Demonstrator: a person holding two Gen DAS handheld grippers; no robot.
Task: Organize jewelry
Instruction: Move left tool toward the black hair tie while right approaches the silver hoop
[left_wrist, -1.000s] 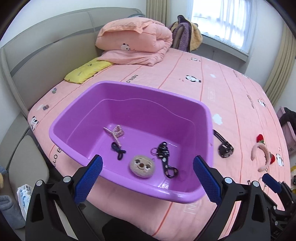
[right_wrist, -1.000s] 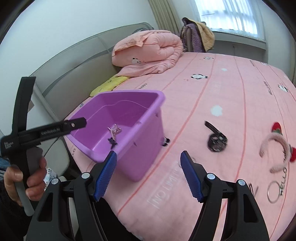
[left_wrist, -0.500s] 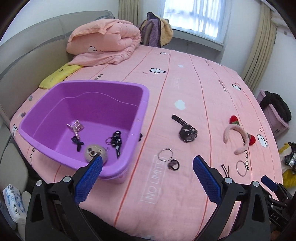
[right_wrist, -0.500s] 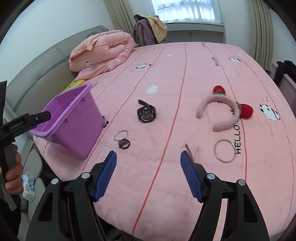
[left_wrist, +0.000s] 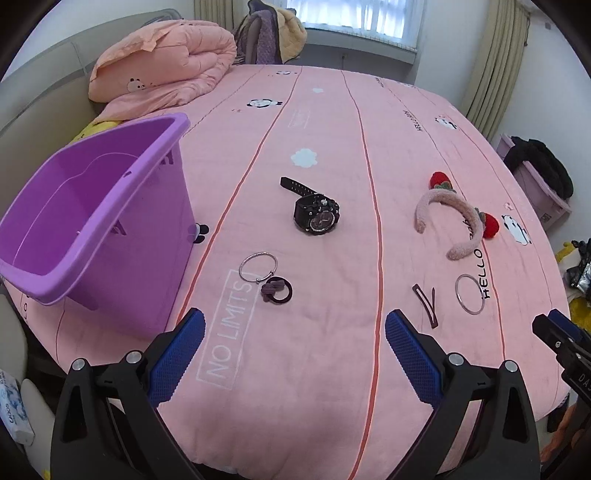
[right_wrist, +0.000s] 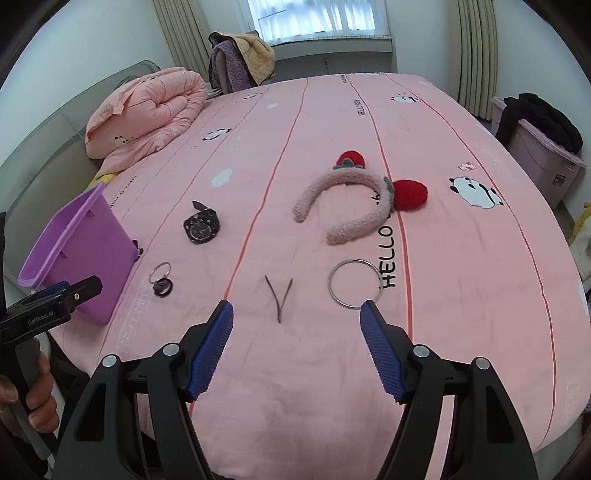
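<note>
On the pink bedspread lie a black watch (left_wrist: 316, 212) (right_wrist: 201, 227), a silver bangle (left_wrist: 257, 267) (right_wrist: 160, 273) touching a dark hair tie (left_wrist: 277, 291) (right_wrist: 162, 288), a dark hair clip (left_wrist: 426, 304) (right_wrist: 279, 297), a second silver bangle (left_wrist: 469, 299) (right_wrist: 354, 282) and a pink strawberry headband (left_wrist: 452, 221) (right_wrist: 351, 206). The purple basin (left_wrist: 85, 221) (right_wrist: 74, 251) stands at the left. My left gripper (left_wrist: 293, 326) is open and empty above the bed's near edge. My right gripper (right_wrist: 297, 314) is open and empty, just short of the clip and second bangle.
A folded pink quilt (left_wrist: 162, 79) lies at the head of the bed by the grey headboard (left_wrist: 40, 99). A chair draped with clothes (right_wrist: 240, 59) stands under the window. A lilac storage box with black clothing (right_wrist: 539, 147) stands to the right of the bed.
Both grippers have swung right, away from the basin, so the loose jewelry on the bedspread now sits ahead of them. Both stay open and empty.
</note>
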